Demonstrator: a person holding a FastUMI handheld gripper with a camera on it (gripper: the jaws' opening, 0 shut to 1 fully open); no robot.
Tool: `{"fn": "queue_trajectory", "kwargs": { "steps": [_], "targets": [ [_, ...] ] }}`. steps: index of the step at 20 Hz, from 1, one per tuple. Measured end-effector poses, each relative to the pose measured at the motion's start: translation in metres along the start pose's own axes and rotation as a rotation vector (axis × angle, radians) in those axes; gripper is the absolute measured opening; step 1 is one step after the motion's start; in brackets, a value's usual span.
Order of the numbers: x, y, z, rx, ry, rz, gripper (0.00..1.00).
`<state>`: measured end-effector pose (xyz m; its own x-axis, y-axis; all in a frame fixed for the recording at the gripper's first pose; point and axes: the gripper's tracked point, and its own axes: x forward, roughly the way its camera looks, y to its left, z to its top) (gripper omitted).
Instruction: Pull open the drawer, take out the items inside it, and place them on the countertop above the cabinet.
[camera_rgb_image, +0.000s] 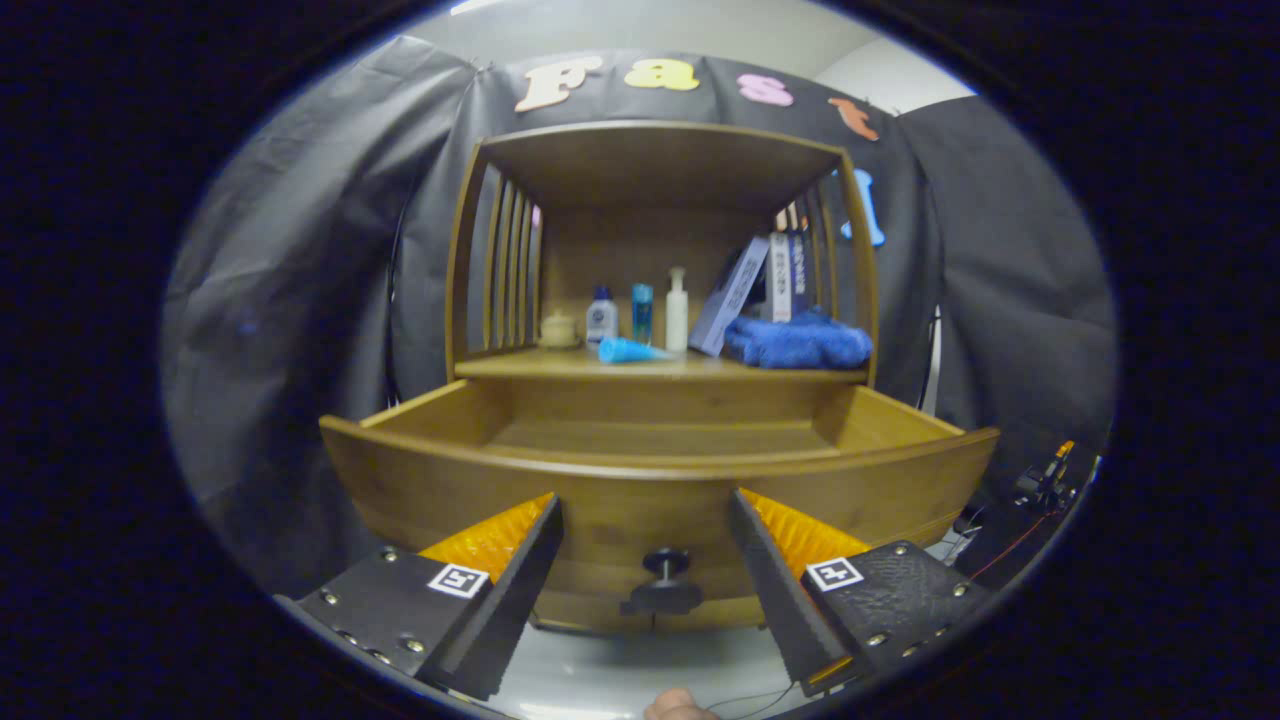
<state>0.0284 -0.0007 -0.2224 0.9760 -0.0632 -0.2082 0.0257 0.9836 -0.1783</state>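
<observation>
Tool spread wide before drawer, whose front wall hides its floor.

cabinet: wood, warm brown with a smooth satin finish; slatted wooden sides.
drawer: the same smooth wood, faint grain, soft sheen along the front rim.
drawer knob: dark, matt, looks like metal or plastic; cannot tell which.
counter: smooth wood, slightly glossy.
towel: blue cloth, fluffy and rough.
bottles: smooth plastic, some glossy.
boxes: printed cardboard, smooth.
tool: fingers spread wide; ribbed pads, matt textured body with small shiny screws.
</observation>
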Motion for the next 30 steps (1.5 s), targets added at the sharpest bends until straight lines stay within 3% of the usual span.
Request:
{"fn": "queue_trajectory", "kwargs": {
  "steps": [3,9,17,30],
  "targets": [
    [0.003,0.002,-0.009,0.045,0.007,-0.016,0.98],
    [0.030,0.003,-0.019,0.245,0.017,0.064,1.00],
    [0.078,0.004,-0.015,0.098,0.010,0.028,1.00],
    [0.138,0.014,-0.004,0.151,-0.046,0.033,1.00]
  ]
}}
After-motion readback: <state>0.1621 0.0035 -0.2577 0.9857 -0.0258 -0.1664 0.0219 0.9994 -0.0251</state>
